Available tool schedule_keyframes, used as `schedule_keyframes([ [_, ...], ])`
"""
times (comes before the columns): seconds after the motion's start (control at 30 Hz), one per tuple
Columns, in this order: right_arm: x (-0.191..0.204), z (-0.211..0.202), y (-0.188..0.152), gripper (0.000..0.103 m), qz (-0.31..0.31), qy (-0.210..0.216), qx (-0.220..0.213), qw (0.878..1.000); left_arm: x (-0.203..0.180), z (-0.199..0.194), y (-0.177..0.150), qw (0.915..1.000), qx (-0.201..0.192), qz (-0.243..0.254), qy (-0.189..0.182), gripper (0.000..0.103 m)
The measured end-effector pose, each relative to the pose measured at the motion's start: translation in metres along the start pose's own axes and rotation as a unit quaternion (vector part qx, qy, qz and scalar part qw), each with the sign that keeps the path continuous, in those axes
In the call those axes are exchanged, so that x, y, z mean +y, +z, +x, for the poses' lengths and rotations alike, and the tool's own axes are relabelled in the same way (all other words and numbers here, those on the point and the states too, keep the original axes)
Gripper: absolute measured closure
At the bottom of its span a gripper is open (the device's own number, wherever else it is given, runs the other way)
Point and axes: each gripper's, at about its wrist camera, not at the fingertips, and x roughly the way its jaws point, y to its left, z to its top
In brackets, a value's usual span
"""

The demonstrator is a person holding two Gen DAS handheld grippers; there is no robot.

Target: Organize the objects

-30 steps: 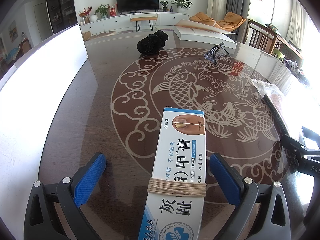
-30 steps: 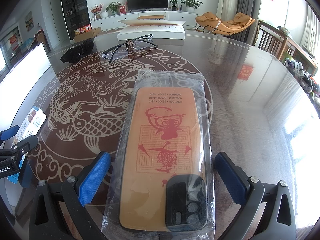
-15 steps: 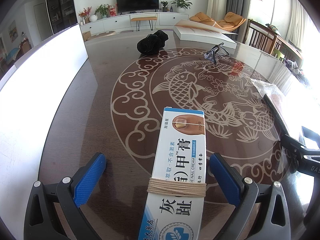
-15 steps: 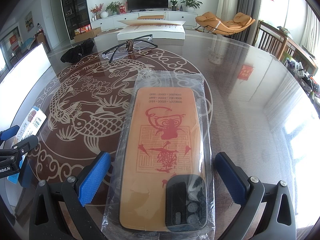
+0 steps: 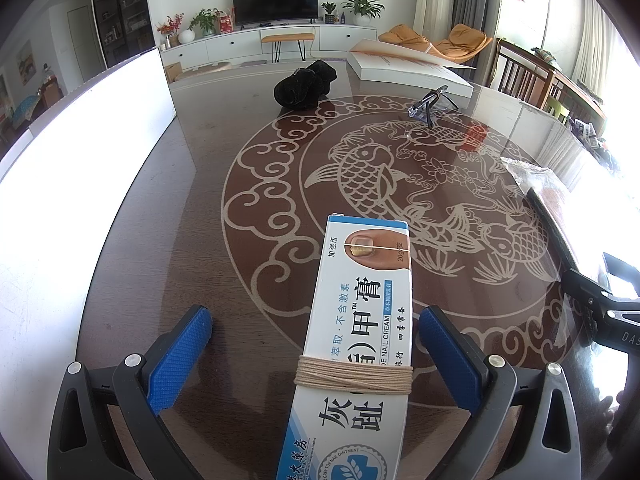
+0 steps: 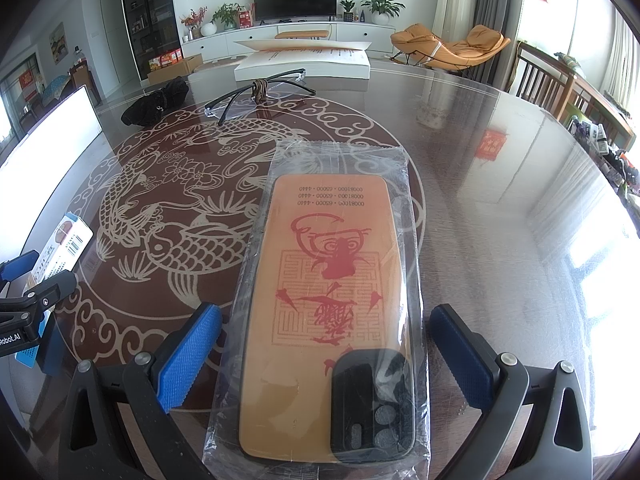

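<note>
A white and blue nail cream box [image 5: 360, 320], bound with tan string, lies flat on the brown table [image 5: 208, 208] with the koi pattern. My left gripper [image 5: 314, 314] stands open around it, blue pads clear of both sides. In the right wrist view an orange phone case with a red design, sealed in a clear plastic bag [image 6: 332, 280], lies between the open fingers of my right gripper [image 6: 325, 312], untouched. The cream box [image 6: 64, 244] also shows at the left edge of that view.
Black-framed glasses [image 6: 256, 88] and a black cloth bundle [image 6: 156, 106] lie toward the far side. A flat white box [image 6: 304, 62] sits at the far edge. A tall white board [image 5: 80, 160] stands along the left. Chairs line the right.
</note>
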Motion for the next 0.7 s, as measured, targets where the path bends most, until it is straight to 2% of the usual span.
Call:
schedule_keyframes([
  [0.47, 0.0, 0.0, 0.0, 0.0, -0.001, 0.0, 0.001, 1.0, 0.0, 0.0, 0.001, 1.0, 0.003, 0.0, 0.0, 0.0],
  [0.6, -0.001, 0.005, 0.014, 0.0, -0.038, 0.032, 0.065, 0.997, -0.001, -0.001, 0.002, 0.9973, 0.067, 0.027, -0.017, 0.0],
  [0.7, -0.004, 0.008, 0.026, 0.0, -0.038, 0.069, 0.113, 0.99, -0.002, -0.004, 0.001, 0.9929, 0.104, 0.049, -0.028, 0.0],
])
